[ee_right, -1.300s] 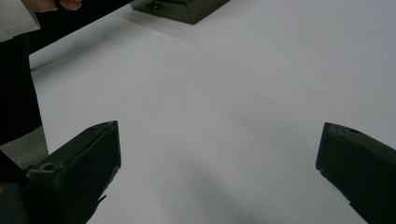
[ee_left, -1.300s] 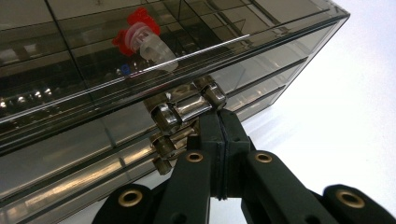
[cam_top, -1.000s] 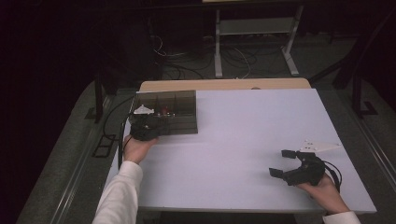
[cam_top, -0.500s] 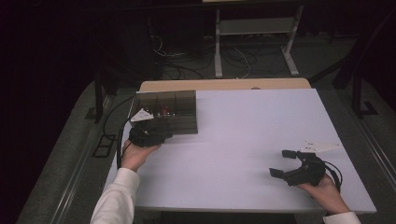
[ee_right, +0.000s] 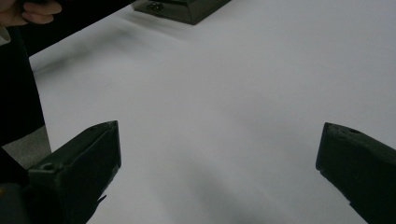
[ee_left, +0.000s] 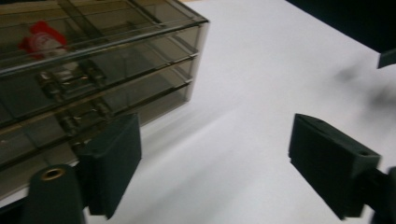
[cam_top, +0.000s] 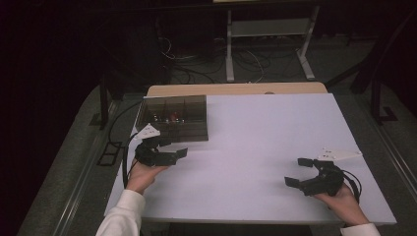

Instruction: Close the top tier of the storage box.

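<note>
The smoky translucent plastic drawer cabinet (cam_top: 173, 118) sits at the far left corner of the white desk (cam_top: 255, 142), its long side running across the desk and its drawer fronts facing the person. A small red-and-white object (ee_left: 41, 39) lies in an upper compartment. The left gripper (cam_top: 171, 147) hovers just in front of the cabinet's near edge, and its jaws have just been opening and now stand apart with nothing between them; in the left gripper view the cabinet lies ahead and to the left of the jaws. The right gripper (cam_top: 301, 172) rests well apart at the near right, jaws spread and empty, so the left hand is plainly nearer. The room beyond is dark, with cables on the floor (cam_top: 255, 59).
</note>
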Demonstrator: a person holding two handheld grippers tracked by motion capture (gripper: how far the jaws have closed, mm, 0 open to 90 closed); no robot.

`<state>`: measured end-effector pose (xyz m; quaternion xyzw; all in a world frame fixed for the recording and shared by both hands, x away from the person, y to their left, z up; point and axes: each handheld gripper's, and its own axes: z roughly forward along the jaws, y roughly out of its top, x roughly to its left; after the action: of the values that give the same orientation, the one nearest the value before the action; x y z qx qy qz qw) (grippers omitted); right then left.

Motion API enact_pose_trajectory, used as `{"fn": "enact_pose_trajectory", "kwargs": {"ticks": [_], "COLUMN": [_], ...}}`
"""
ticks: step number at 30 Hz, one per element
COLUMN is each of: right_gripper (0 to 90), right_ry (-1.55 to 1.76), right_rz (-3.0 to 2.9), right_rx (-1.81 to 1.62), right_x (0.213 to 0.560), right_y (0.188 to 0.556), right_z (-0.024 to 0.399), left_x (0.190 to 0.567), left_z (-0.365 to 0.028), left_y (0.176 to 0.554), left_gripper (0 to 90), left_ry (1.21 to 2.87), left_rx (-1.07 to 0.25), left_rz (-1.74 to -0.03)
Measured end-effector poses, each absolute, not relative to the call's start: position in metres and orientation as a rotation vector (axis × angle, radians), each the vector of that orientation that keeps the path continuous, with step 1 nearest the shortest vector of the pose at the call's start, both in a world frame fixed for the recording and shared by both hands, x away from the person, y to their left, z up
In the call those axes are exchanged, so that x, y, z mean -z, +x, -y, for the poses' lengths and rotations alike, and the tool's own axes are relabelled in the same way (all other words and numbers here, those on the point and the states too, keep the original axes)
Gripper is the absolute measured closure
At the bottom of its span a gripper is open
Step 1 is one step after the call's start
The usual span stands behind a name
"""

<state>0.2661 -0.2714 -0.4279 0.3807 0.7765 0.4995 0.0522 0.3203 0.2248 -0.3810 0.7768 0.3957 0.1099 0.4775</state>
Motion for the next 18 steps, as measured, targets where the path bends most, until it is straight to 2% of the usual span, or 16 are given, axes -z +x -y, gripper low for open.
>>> {"fn": "enact_pose_trajectory", "kwargs": {"ticks": [8,18], "right_gripper": [0.4,0.4], "right_ry": [1.156,1.159], "right_rz": [-2.359,-2.354], "right_rx": [-1.522,-1.523], "right_x": [0.427,0.427], "right_y": [0.265,0.264], "right_z": [0.271,0.271], "left_x": [0.385,0.391], "left_z": [-0.218,-0.213], "left_y": [0.304,0.291], "left_gripper": [0.5,0.0], "left_ry": [1.875,1.866], "left_rx": [-0.274,-0.258], "left_rz": [-0.944,-0.884]}}
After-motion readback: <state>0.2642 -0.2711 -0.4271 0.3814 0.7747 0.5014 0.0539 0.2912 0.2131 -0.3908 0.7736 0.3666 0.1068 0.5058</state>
